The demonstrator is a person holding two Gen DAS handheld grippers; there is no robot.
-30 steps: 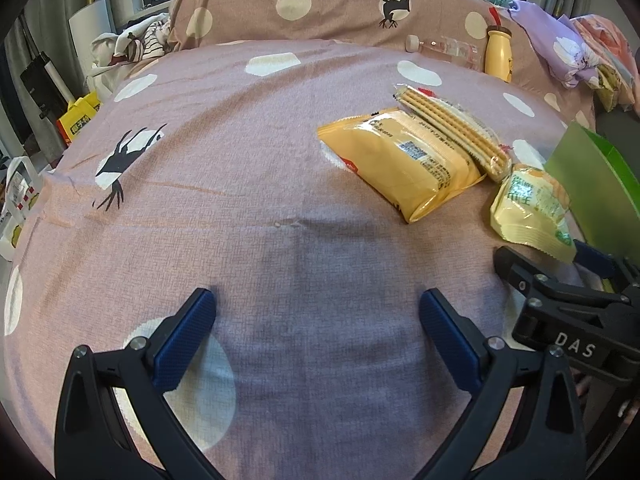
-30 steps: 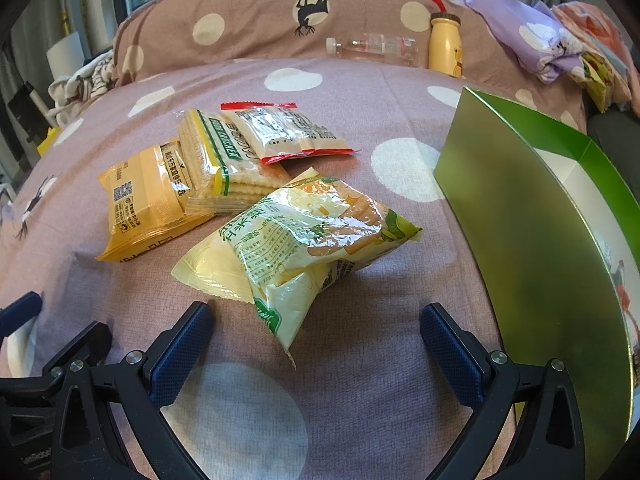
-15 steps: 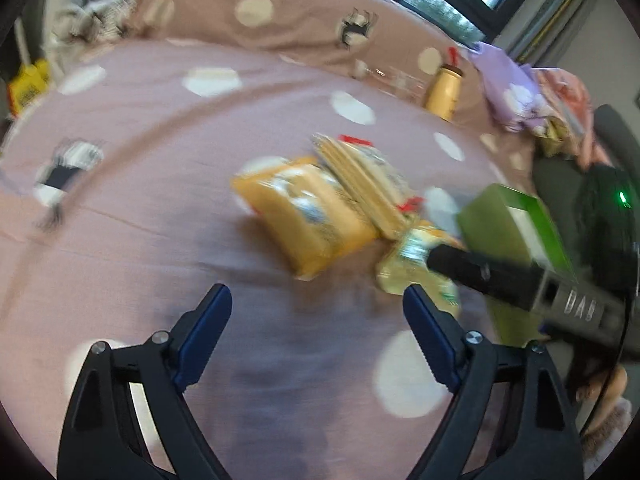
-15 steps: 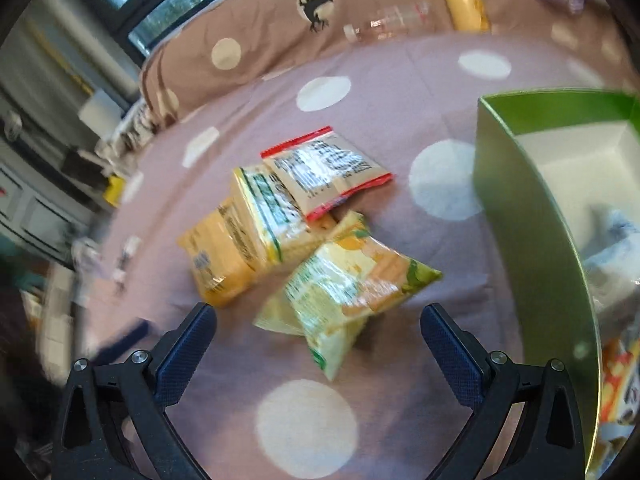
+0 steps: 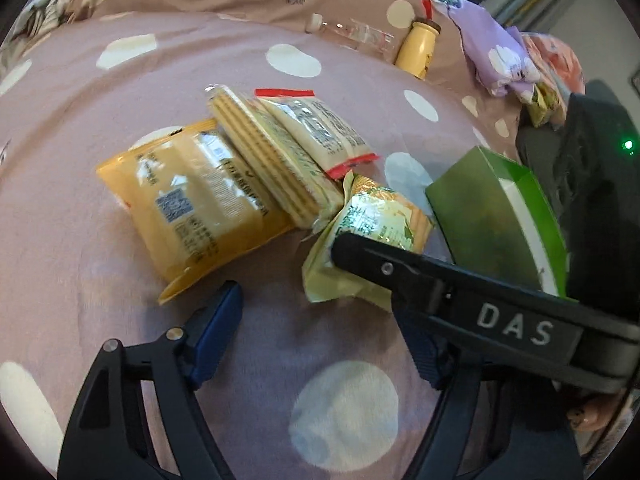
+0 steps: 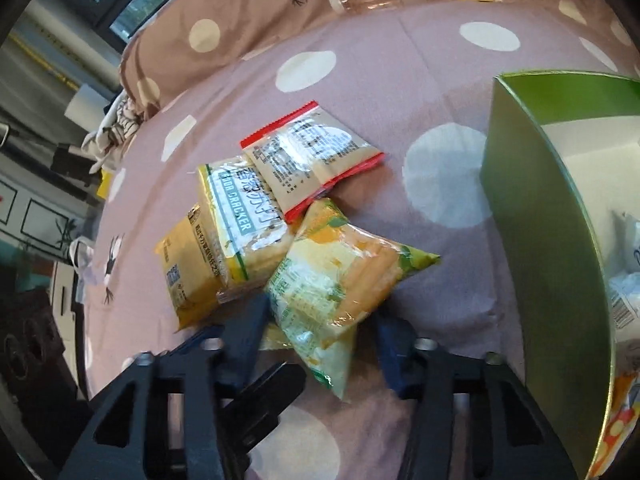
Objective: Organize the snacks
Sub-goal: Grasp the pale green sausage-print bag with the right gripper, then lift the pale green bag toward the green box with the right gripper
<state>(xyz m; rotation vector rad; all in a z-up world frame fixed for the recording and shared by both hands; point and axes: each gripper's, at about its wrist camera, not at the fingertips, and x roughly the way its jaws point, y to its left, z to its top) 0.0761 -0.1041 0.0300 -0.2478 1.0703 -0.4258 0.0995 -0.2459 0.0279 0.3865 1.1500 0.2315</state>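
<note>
One green-yellow snack bag (image 6: 336, 280) is clamped at its near end by the just-closing right claw (image 6: 316, 328), long axis toward 1 o'clock, green box (image 6: 540, 240) at 3 o'clock.

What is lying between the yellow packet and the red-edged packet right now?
The soda cracker pack lies there, touching both the yellow packet and the red-edged packet. The right wrist view shows it most clearly.
</note>
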